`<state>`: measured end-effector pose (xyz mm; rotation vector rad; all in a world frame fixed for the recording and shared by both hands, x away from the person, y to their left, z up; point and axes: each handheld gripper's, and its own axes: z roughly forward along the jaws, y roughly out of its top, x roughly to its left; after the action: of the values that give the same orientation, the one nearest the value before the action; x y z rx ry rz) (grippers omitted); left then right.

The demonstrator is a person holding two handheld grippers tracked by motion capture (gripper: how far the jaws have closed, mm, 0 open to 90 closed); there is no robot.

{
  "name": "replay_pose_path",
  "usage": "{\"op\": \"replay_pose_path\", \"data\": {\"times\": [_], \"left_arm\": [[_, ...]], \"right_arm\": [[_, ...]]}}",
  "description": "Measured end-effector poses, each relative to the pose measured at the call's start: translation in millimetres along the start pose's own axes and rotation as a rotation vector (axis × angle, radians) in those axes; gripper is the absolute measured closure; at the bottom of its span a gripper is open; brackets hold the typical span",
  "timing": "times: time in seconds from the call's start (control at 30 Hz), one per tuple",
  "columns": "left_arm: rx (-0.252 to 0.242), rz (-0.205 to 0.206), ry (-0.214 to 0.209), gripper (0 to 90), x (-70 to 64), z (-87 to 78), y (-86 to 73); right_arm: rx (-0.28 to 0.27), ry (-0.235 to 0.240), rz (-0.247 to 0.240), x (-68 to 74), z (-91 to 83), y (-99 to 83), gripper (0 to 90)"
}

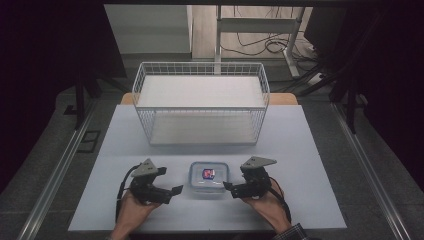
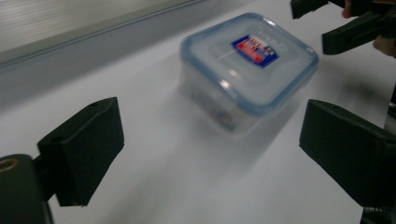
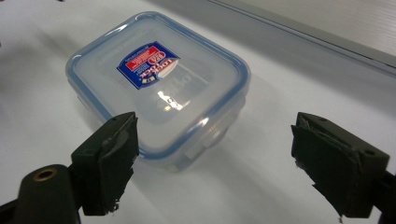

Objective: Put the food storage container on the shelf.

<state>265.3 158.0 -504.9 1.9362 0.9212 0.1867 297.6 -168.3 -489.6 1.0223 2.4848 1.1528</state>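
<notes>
A small clear plastic container (image 1: pixel 207 179) with a blue-rimmed lid and a red and blue label sits near the front of the white table (image 1: pixel 305 150). My left gripper (image 1: pixel 170 181) rests just left of it, open and empty. My right gripper (image 1: pixel 235 178) is just right of it, also open and empty. In the left gripper view the container (image 2: pixel 247 60) lies ahead, beyond my open left gripper (image 2: pixel 212 149), and the right gripper's fingers (image 2: pixel 348 30) show behind it. In the right gripper view the container (image 3: pixel 159 84) reaches between the jaws of my right gripper (image 3: pixel 219 158), close to the left one.
An empty white wire basket (image 1: pixel 200 102) stands at the back of the table. A person's hands hold both grippers at the front edge. Metal rails run along both sides of the table, and cables lie on the floor behind.
</notes>
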Motion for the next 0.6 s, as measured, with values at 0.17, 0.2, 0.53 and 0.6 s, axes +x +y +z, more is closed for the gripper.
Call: {"op": "replay_pose_path", "data": {"times": [0.17,0.2,0.53,0.6], "left_arm": [[0.026,0.045,-0.006,6.3,-4.2,19.6,17.3],[0.033,0.043,-0.016,6.3,-2.7,29.2,23.1],[0.121,-0.084,-0.118,2.7,11.8,63.9,17.8],[0.128,-0.092,-0.156,8.2,14.0,64.4,16.8]], "right_arm": [[-0.014,0.022,-0.013,1.0,6.5,2.1,16.6],[-0.014,0.023,-0.016,0.9,7.8,2.5,16.5],[0.039,0.178,0.117,-14.7,31.1,3.7,10.0],[0.047,0.216,0.147,-16.3,34.8,3.3,11.9]]}}
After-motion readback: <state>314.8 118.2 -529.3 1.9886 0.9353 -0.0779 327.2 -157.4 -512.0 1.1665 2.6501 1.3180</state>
